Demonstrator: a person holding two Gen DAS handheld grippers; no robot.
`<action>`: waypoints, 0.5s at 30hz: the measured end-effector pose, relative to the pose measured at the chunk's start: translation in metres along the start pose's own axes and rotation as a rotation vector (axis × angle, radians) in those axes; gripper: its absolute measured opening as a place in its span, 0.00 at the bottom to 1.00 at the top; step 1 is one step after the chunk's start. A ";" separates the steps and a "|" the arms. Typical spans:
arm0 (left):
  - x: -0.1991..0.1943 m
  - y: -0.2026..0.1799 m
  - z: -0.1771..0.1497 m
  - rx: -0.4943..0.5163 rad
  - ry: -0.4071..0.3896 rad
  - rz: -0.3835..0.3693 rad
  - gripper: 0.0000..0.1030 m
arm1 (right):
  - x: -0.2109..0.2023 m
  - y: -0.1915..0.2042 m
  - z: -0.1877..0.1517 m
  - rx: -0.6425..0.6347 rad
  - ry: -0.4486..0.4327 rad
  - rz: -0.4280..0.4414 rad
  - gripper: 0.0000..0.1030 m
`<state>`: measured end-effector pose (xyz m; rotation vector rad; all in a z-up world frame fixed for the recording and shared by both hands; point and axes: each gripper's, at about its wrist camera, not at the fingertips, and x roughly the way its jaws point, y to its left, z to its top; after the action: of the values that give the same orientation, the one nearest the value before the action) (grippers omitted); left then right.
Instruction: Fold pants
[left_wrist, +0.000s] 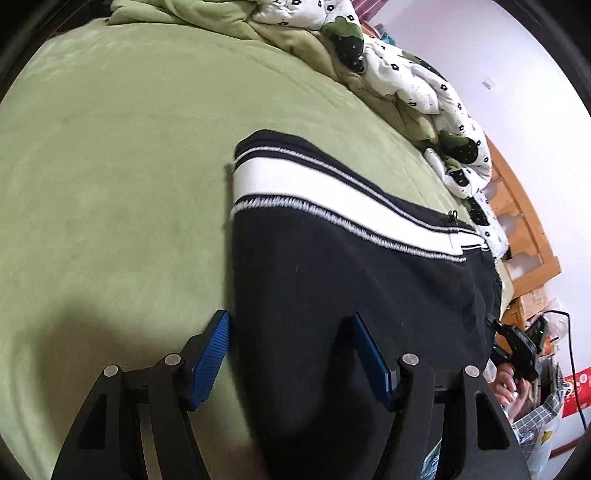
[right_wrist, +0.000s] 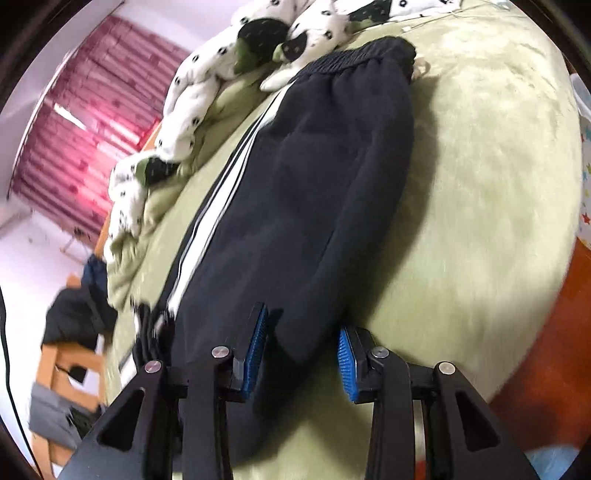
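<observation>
Black pants (left_wrist: 332, 280) with a white side stripe lie flat on a green bed sheet (left_wrist: 110, 184). In the left wrist view my left gripper (left_wrist: 291, 325) is open, its blue pads straddling the near edge of the pants. In the right wrist view the pants (right_wrist: 314, 192) stretch away to the elastic waistband (right_wrist: 369, 55) at the far end. My right gripper (right_wrist: 303, 332) is open, with the near hem of the pants between its blue pads. The right gripper also shows at the right edge of the left wrist view (left_wrist: 517, 347).
A white quilt with dark flower print (left_wrist: 406, 74) is bunched along the far side of the bed (right_wrist: 207, 92). A wooden bed frame (left_wrist: 524, 229) and clutter stand beyond. Red curtains (right_wrist: 81, 129) hang at the left. The bed's near edge drops to an orange floor (right_wrist: 554, 350).
</observation>
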<state>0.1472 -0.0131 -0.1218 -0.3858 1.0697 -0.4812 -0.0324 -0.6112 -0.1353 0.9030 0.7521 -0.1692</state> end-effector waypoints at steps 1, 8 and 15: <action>0.003 0.000 0.003 0.000 0.005 -0.006 0.62 | 0.003 -0.002 0.007 0.009 -0.010 0.002 0.35; 0.019 -0.009 0.021 -0.002 -0.012 0.010 0.56 | 0.038 -0.006 0.054 -0.010 -0.017 0.007 0.35; 0.007 -0.018 0.036 -0.058 0.027 0.060 0.10 | 0.051 0.019 0.073 -0.106 -0.030 -0.082 0.14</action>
<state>0.1791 -0.0295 -0.1017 -0.3982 1.1204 -0.4040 0.0511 -0.6460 -0.1287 0.7678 0.7634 -0.2127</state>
